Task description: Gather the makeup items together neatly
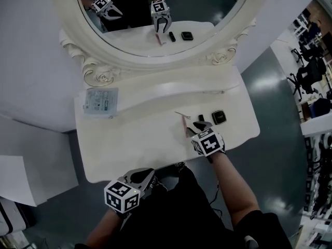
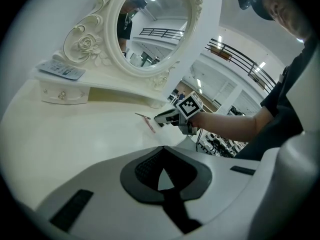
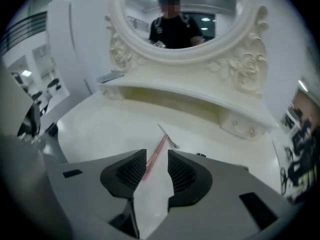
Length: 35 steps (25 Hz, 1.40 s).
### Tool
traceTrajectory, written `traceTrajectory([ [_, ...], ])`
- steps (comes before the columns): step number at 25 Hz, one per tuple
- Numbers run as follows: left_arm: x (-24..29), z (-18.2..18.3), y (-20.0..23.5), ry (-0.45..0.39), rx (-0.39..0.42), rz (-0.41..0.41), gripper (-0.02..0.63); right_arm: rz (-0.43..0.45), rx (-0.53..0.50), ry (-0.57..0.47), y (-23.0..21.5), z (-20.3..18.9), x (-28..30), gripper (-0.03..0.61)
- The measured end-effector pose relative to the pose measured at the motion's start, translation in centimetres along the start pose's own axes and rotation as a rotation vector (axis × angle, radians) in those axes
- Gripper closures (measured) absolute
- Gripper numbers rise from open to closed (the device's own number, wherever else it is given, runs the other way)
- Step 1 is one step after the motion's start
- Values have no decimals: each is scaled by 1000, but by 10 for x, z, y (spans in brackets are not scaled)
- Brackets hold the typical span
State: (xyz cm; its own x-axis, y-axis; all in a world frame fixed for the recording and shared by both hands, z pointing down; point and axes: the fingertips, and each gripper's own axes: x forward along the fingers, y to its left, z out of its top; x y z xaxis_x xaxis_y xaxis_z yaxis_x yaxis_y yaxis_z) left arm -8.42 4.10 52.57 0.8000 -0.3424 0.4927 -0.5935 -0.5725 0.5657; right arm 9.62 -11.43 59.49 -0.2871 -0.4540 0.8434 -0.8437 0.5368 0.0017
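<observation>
On the white vanity table [image 1: 135,139] lie a thin pink stick with a silver clip [image 1: 184,122], a small black tube [image 1: 201,118] and a black square compact [image 1: 219,117], close together at the right. My right gripper [image 1: 199,128] hangs just above them, pointing down. In the right gripper view its jaws [image 3: 156,166] stand open, and the pink stick [image 3: 159,149] lies on the table below the gap, untouched. My left gripper [image 1: 147,175] rests at the table's front edge, far from the items. Its jaws [image 2: 161,156] look shut with nothing between them.
A pale blue packet [image 1: 101,100] lies on the raised shelf at the back left. The big oval mirror [image 1: 155,14] with its carved frame stands behind the shelf. A small drawer front [image 3: 240,126] sits under the shelf at the right.
</observation>
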Motion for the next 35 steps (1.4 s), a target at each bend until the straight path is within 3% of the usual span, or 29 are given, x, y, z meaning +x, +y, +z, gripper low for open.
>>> traceTrajectory([
  [3, 0, 0, 1, -7, -17, 17, 604, 35, -227, 100, -10, 4, 10, 435],
  [6, 2, 0, 1, -16, -34, 34, 604, 53, -356, 152, -21, 10, 22, 444],
  [18, 11, 0, 5, -37, -104, 96, 604, 199, -524, 266, -20, 10, 56, 449],
  [22, 17, 2, 4, -43, -112, 101, 604, 241, -562, 284, -15, 10, 59, 486],
  [26, 20, 2, 3, -45, -118, 102, 604, 251, -553, 277, -14, 12, 60, 500],
  [30, 21, 3, 2, -45, -111, 96, 604, 188, -485, 240, -22, 19, 55, 503],
  [35, 20, 4, 0, -41, -90, 73, 604, 90, -250, 113, -19, 30, 33, 505],
])
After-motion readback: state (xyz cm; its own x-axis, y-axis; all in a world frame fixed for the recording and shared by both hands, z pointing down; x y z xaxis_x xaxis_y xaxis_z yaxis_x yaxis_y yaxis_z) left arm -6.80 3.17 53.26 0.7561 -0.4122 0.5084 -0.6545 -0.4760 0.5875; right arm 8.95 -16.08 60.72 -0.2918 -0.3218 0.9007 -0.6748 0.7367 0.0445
